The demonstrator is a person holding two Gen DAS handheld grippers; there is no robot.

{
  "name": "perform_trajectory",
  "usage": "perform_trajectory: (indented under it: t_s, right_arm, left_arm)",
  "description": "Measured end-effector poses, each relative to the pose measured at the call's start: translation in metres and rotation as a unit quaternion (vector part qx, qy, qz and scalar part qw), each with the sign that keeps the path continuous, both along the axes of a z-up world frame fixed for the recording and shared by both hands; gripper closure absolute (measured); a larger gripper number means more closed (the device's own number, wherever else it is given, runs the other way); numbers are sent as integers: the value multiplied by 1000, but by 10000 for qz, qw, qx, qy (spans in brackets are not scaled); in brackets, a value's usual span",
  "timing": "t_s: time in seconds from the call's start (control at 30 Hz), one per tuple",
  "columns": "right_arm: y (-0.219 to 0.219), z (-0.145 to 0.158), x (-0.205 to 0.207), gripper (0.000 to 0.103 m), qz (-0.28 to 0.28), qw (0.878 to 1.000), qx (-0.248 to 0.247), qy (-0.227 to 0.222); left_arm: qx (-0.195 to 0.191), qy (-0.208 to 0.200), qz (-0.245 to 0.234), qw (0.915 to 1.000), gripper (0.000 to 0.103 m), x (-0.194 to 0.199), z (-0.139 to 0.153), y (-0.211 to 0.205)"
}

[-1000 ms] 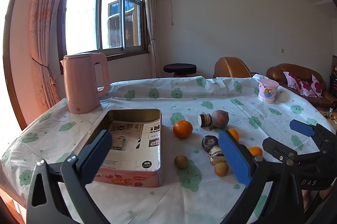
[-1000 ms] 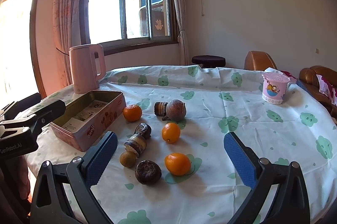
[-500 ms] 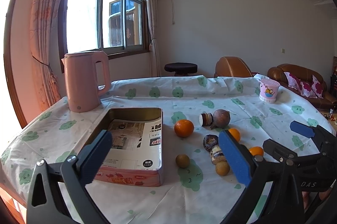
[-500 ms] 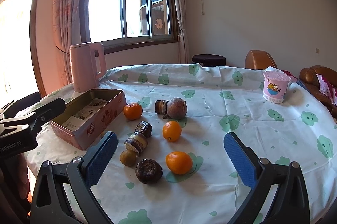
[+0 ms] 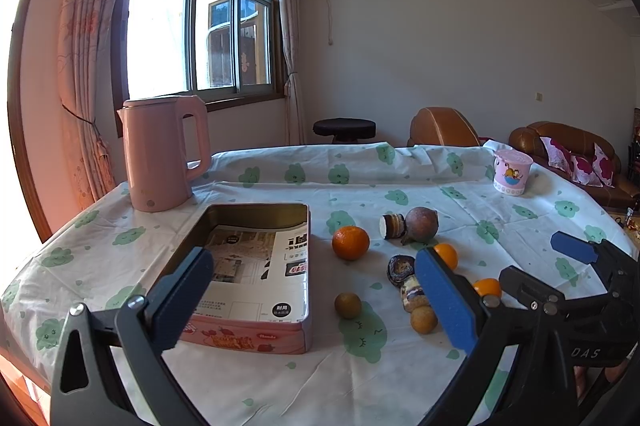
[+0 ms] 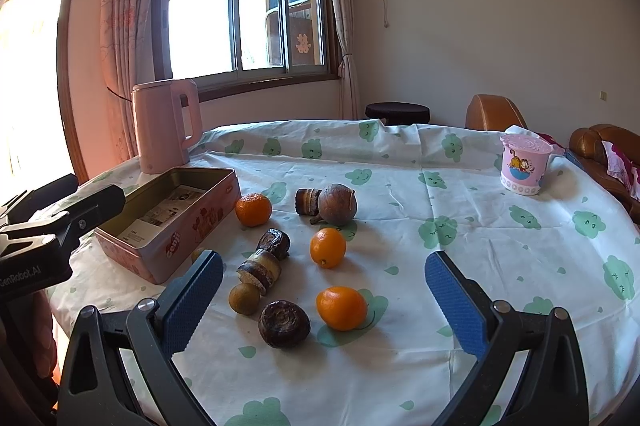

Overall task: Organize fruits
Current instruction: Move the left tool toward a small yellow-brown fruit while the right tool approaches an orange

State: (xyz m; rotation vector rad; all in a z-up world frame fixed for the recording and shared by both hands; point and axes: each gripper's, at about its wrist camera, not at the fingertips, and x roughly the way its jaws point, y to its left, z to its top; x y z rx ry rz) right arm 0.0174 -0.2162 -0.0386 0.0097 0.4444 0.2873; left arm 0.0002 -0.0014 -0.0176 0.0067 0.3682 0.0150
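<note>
Fingers of the left gripper (image 5: 316,302) spread wide, nothing between the blue pads; it hangs above the near edge of the table, over the front corner of the pink tin (image 5: 256,336). Right gripper (image 6: 324,302) likewise wide open and empty, above the fruit cluster. Tin sits open on the left of the tablecloth (image 6: 480,250), holding only printed paper (image 5: 256,266); no fruit in it. Fruit all lies loose on the cloth to the right of the tin: one orange (image 6: 253,209) just beside the tin's far corner, a second orange (image 6: 327,247) mid-cluster, a third orange (image 6: 341,307) nearest the right gripper. Large brown round fruit (image 6: 337,204) at the back, touching a short dark striped piece (image 6: 307,201). Dark wrinkled fruit (image 6: 284,324) sits just left of the third orange. Small greenish-brown fruit (image 6: 244,299) touches another striped piece (image 6: 260,270). Pink kettle (image 5: 162,152) stands behind the tin; pink cup (image 6: 522,164) far right, well apart.
</note>
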Motion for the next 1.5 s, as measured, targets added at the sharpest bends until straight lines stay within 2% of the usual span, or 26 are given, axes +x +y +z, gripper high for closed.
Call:
perform_trajectory:
  t_s: [0.67,0.93,1.17,1.2,1.33,1.5]
  right_arm:
    - [0,-1,0,1,-1,10000,-4,12]
    - [-7,-11,9,1,-160,9998,-42,120]
    - [-19,-24,23,2,-430,9982,-142,387]
    - [-20,-26,26,4,-401,9980,-147,458]
    - [-17,-35,37,33,-204,9966,-151,781]
    - [-14,-44,42,38,-80,9949,-148,990]
  left_arm:
    - [43,92,-47,9999,0,-2,-12,3]
    - [94,340,-83,9993,0,11,-23,-6]
    - [117,603,-344,9975,2,22,-39,-19]
    - [109,634,-392,9972,4,24,-41,-21]
    - [29,859,-623,9943,13,30,-49,-28]
    - [-35,1020,-943,9903,22,35,-53,-41]
